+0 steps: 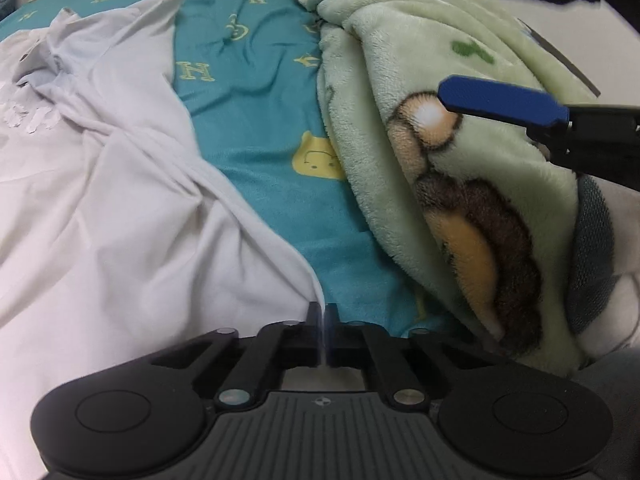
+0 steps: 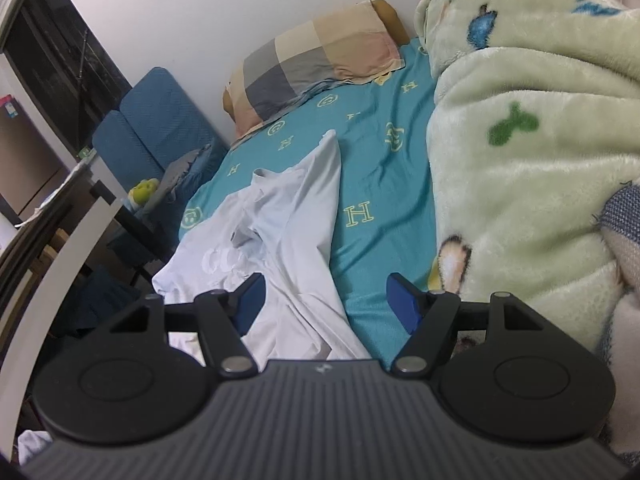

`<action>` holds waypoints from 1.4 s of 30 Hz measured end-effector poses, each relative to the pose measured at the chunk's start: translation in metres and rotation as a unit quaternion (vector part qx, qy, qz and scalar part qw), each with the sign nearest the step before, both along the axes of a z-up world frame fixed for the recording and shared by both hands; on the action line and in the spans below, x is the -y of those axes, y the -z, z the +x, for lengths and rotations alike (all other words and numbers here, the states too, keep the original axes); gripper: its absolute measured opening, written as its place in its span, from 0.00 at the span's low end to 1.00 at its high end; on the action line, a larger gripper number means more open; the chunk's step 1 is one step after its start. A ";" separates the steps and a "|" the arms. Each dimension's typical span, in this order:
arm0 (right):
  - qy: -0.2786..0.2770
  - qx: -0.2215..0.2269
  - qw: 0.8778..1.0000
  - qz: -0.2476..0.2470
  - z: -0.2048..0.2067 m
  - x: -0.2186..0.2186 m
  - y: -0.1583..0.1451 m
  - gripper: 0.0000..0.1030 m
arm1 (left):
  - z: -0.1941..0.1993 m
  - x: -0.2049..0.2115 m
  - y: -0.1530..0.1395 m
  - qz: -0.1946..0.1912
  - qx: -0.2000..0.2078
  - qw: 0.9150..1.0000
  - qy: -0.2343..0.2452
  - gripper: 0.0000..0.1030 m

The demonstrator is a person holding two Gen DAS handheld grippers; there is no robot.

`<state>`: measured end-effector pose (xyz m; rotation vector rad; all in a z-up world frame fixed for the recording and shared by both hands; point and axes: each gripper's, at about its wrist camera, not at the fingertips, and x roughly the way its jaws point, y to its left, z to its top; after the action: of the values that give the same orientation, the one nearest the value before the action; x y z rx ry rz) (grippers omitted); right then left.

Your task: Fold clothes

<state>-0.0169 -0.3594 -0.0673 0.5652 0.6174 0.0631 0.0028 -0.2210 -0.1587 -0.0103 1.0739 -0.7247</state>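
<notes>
On the teal bed sheet [image 2: 376, 184], toward nine o'clock, the white T-shirt [image 1: 120, 200] lies crumpled; left tongs [image 1: 323, 316] pinch its hem, right tongs [image 2: 325, 304] gape empty. Thin fabric could slip free if tugged.

White shirt [image 2: 288, 208] with faded white print on the chest. Teal bedsheet [image 2: 380, 168] with pale yellow H letters and round logos, plus a yellow bear face. Pale green fleece blanket [image 2: 520, 160] with brown and orange cartoon figure, green and blue motifs. Pillow [image 2: 316, 56] in beige, grey, tan checks. Blue chair [image 2: 160, 120]. Tongs: black arms, blue pads [image 2: 404, 304].
</notes>
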 end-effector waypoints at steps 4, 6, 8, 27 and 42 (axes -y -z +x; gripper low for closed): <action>-0.005 0.000 1.000 -0.001 -0.002 -0.002 -0.001 0.68 | -0.003 -0.037 -0.031 -0.050 -0.007 0.999 0.006 0.01; -0.012 -0.001 1.000 -0.008 -0.002 -0.006 -0.002 0.68 | -0.001 -0.067 -0.049 -0.084 -0.032 0.996 -0.002 0.01; -0.029 -0.006 0.999 -0.016 0.001 -0.013 -0.002 0.68 | 0.001 -0.098 -0.062 -0.100 -0.056 0.993 -0.018 0.01; -0.299 -0.096 0.947 -0.072 0.025 -0.126 0.030 0.67 | 0.058 -0.216 -0.010 -0.109 -0.155 0.967 -0.170 0.01; -0.376 -0.124 0.867 -0.302 -0.045 -0.199 0.001 0.09 | 0.049 -0.204 -0.016 -0.167 -0.164 0.967 -0.097 0.02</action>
<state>-0.0615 -0.1603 -0.0680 -0.3124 1.0326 0.5211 0.0518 -0.0166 -0.1429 -0.5341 1.2322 -0.7329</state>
